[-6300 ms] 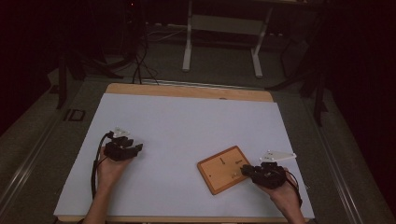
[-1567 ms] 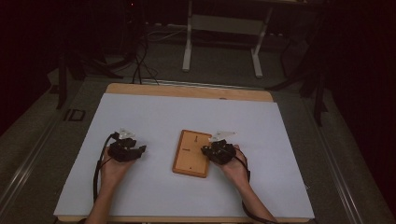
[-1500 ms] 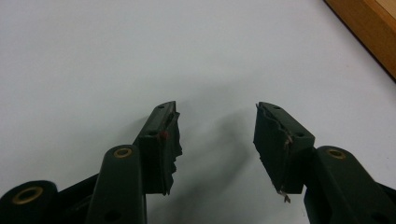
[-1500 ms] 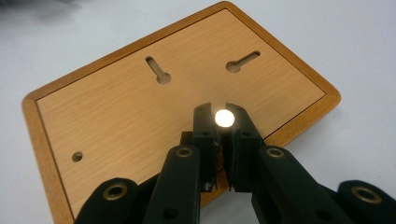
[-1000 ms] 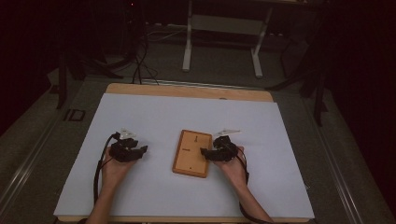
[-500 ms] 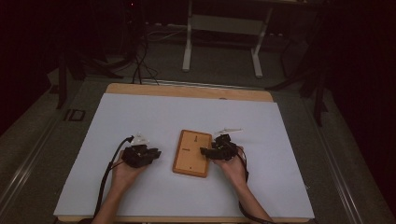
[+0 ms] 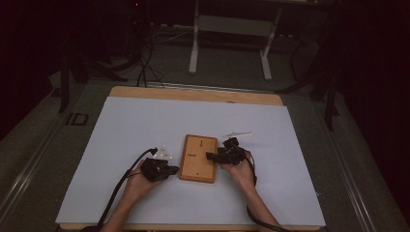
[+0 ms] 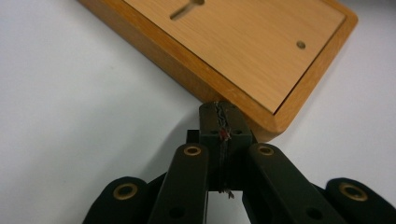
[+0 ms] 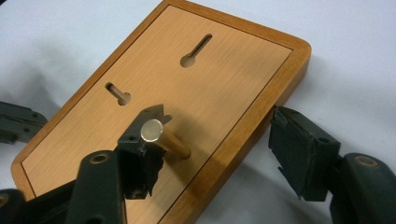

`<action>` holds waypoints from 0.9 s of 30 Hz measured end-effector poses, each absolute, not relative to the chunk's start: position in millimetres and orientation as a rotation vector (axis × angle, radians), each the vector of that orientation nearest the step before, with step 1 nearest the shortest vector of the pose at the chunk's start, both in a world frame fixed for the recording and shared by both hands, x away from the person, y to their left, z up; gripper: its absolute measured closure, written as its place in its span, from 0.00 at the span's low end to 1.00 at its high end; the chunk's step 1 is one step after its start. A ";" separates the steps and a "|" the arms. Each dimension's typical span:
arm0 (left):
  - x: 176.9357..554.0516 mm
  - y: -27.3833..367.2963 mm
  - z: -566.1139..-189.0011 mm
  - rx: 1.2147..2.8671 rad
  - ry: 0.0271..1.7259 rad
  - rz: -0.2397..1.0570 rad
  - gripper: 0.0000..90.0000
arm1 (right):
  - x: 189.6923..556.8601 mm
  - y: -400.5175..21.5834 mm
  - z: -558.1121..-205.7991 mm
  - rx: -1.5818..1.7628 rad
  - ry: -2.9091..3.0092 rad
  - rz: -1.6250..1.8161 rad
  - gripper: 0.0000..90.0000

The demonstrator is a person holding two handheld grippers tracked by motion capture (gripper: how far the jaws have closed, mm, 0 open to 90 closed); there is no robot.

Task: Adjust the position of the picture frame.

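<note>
Left gripper [image 8: 218, 108]: jaws just closed, pads together on nothing, tips touching the near corner of the board's [image 7: 198, 158] left side; right gripper [image 9: 219, 149]: jaws wide, straddling the board's right edge without pressing it, one pad beside a short metal-capped peg [image 9: 161, 135] standing on the face, the other just off the rim. The board, a flat wooden panel with raised border and two keyhole slots [image 9: 196, 50], lies mid-table on the white sheet [image 7: 121, 125] between our hands. We judge it rigid, light, smooth-finished and apt to slide; best gripped across the border edge, or pinched at the peg.
</note>
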State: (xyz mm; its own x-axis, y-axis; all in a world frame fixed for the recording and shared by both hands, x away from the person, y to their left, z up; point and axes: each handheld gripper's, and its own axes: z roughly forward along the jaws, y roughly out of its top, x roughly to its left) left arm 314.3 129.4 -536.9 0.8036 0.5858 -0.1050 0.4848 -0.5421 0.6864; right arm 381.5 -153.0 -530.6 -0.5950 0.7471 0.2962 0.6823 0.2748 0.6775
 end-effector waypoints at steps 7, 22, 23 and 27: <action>305.0 120.1 -535.8 2.291 0.688 0.145 1.00 | 386.0 -148.4 -529.0 1.319 2.476 1.260 0.54; 287.8 91.4 -535.6 2.353 0.474 0.009 1.00 | 387.5 -128.9 -522.1 1.110 2.602 1.211 0.64; 287.3 90.3 -535.6 2.356 0.467 0.003 1.00 | 387.4 -128.6 -522.1 1.099 2.609 1.210 0.64; 285.6 86.4 -535.1 2.364 0.436 -0.011 1.00 | 387.6 -126.8 -522.0 1.059 2.637 1.211 0.64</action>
